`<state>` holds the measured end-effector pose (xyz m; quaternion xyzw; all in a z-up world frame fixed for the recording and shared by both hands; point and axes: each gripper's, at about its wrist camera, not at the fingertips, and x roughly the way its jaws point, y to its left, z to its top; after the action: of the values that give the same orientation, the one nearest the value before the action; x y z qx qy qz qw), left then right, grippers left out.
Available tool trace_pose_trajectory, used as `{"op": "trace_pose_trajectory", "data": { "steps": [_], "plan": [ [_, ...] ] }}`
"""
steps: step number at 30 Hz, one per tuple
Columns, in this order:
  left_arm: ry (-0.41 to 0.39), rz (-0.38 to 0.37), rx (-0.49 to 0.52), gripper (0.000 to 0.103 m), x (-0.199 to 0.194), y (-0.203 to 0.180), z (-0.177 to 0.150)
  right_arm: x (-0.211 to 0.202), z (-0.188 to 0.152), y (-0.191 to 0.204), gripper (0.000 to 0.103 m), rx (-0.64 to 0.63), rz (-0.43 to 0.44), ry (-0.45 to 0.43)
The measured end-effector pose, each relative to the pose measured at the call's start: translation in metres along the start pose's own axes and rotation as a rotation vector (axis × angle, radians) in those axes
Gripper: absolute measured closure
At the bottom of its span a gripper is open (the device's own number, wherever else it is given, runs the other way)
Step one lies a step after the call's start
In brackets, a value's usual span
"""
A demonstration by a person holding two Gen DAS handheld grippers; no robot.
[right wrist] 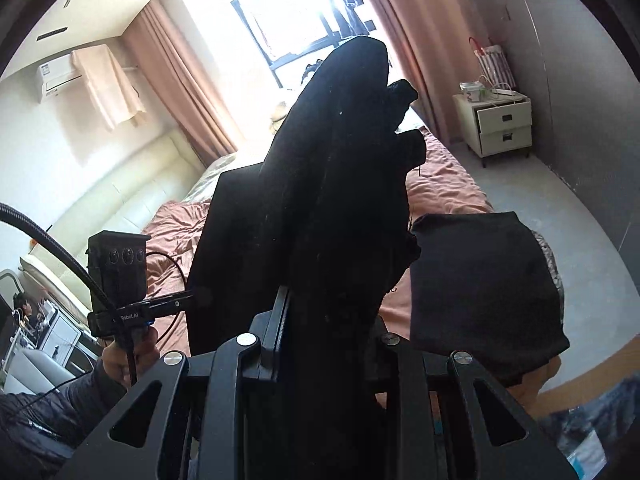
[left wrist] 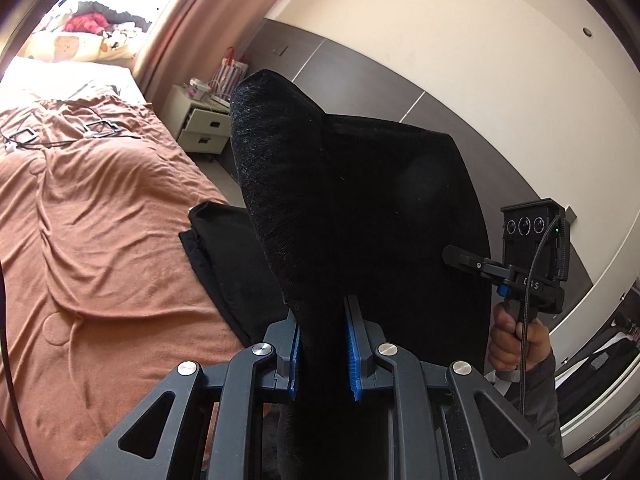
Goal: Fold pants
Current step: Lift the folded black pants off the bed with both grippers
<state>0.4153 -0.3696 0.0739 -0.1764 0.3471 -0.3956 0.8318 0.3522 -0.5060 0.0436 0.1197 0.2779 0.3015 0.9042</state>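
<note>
Left gripper: blue pads clenched on black pants, fabric bunched between them. Right gripper: jaws clamped on the same pants (right finger buried under cloth). Pants hang lifted between both grippers, above the bed; a folded black garment lies on the sheet. Nightstand beyond.

The black pants are up off the bed, held in the air, cloth bunched and standing in tall dark folds. A broad panel spreads to the right; the rest trails down to the near edge of the rust-coloured bedspread.
</note>
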Motion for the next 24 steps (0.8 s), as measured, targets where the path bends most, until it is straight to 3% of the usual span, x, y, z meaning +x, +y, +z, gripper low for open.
{"op": "trace_pose_trajectory", "data": {
  "steps": [12, 24],
  "plan": [
    [0.077, -0.082, -0.041, 0.083, 0.1, 0.021, 0.028, -0.008, 0.024, -0.022, 0.08, 0.025, -0.091, 0.034],
    [0.122, -0.136, -0.114, 0.083, 0.178, 0.056, 0.046, 0.009, 0.052, -0.032, 0.08, 0.045, -0.161, 0.128]
  ]
}}
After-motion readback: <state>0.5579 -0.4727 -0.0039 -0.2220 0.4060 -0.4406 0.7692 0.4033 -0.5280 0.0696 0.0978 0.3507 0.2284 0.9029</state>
